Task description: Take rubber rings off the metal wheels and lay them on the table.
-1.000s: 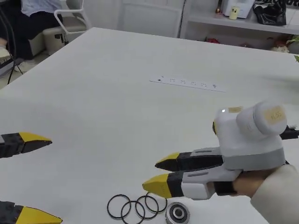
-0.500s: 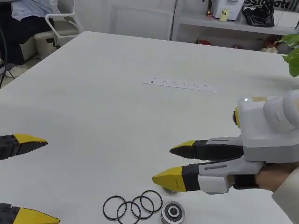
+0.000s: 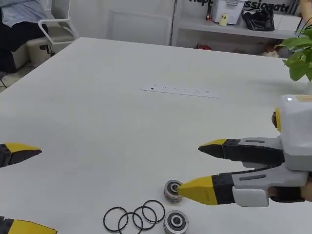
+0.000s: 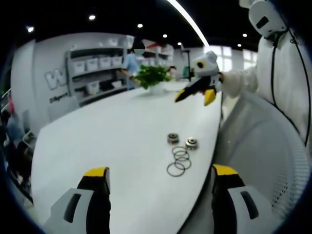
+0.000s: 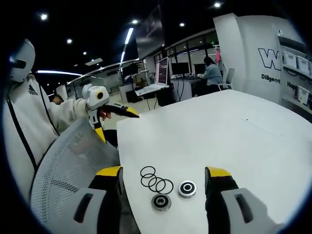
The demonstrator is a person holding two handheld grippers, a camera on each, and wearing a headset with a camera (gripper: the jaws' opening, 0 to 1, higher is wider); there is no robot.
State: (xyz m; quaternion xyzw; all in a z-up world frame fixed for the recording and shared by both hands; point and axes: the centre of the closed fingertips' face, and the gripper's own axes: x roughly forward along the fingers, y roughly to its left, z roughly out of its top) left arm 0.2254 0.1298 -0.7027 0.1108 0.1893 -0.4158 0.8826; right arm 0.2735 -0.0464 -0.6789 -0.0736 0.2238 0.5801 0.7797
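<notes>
I'm drawing the right gripper [image 3: 188, 167] back, jaws apart, wheels [image 3: 175, 222] lying just off its tips, nearer it than the spread left gripper [image 3: 46, 190].

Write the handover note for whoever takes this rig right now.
Left tool: open, empty, off to the side of the parts.
Right tool: open, empty, raised above the table near the metal wheels.
Done: four rubber rings lie overlapping in a row on the table beside both wheels.
Left: cannot tell if either wheel carries a ring; check both up close.
</notes>
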